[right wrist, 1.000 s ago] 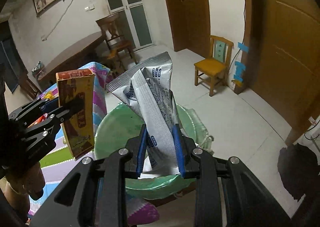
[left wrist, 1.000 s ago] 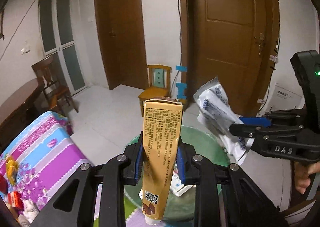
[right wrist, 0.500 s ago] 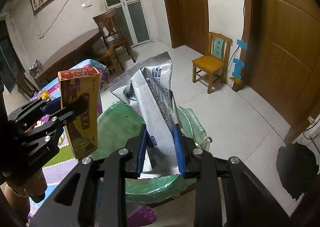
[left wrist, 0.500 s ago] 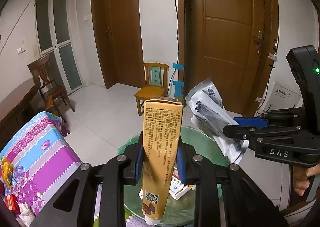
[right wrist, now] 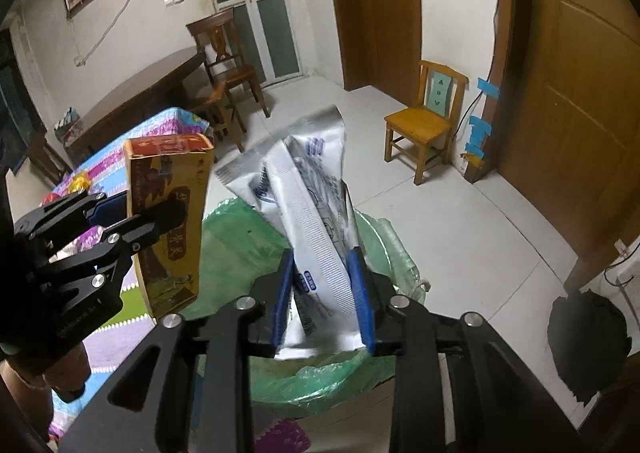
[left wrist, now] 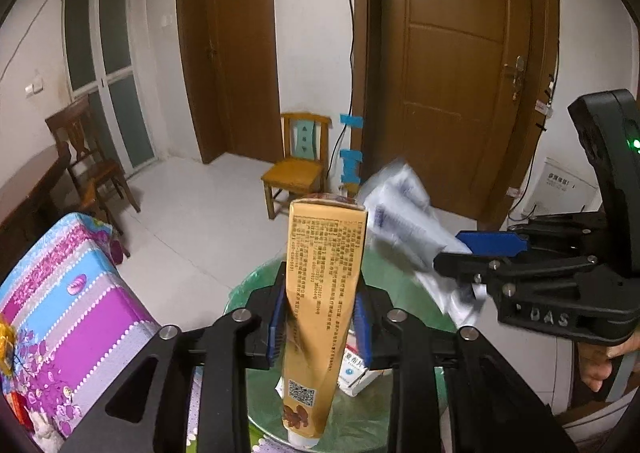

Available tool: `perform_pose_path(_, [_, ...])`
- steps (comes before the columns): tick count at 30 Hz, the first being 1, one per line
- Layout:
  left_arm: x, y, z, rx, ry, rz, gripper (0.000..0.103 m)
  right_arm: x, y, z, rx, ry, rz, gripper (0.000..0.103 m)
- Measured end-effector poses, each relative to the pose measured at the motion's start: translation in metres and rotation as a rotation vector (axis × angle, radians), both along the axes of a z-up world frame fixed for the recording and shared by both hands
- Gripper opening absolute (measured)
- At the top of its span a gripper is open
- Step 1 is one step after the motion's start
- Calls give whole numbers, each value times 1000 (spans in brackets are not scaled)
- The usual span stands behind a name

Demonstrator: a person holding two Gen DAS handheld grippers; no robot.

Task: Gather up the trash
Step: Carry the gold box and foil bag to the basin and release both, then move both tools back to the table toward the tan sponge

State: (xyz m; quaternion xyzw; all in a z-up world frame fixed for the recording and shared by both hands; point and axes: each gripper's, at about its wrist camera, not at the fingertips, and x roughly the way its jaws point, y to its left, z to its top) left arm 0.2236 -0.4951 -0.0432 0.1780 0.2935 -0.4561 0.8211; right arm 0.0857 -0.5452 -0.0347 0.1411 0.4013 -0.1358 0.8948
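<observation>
I have both claws over the green-lined bin (right wrist: 352,369), each with a piece of trash. My left claw (left wrist: 320,327) has just been spreading, though the yellow box (left wrist: 320,293) looks wedged between its pads. My right claw (right wrist: 324,305) has been spreading too; the white wrapper (right wrist: 316,221) sits between its pads, blurred, probably slipping. A small carton (left wrist: 354,371) already lies in the bin. More litter on the desk (left wrist: 60,293) remains.
</observation>
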Motion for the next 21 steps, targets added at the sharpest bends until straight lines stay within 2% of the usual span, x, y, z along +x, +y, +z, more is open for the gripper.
perform_pose_path(1, [2,-1,-1,4,-2,5,39,1,1,-1,-9,5,-12,43])
perform_pose_path(6, [14,4,-6,3,23,37,39,0,1,-8,-5,8,-13,43])
perform_pose_path(15, [12,16,-8,-6,14,57,39,-5,-1,-14,7,-6,-20,43])
perform_pose_path(18, [9,26,-9,-10,0,85,41,-7,4,-14,-18,-14,-20,43])
perform_pose_path(21, [4,43,-8,-17,-34,133,48,-12,12,-12,-35,-42,-24,43])
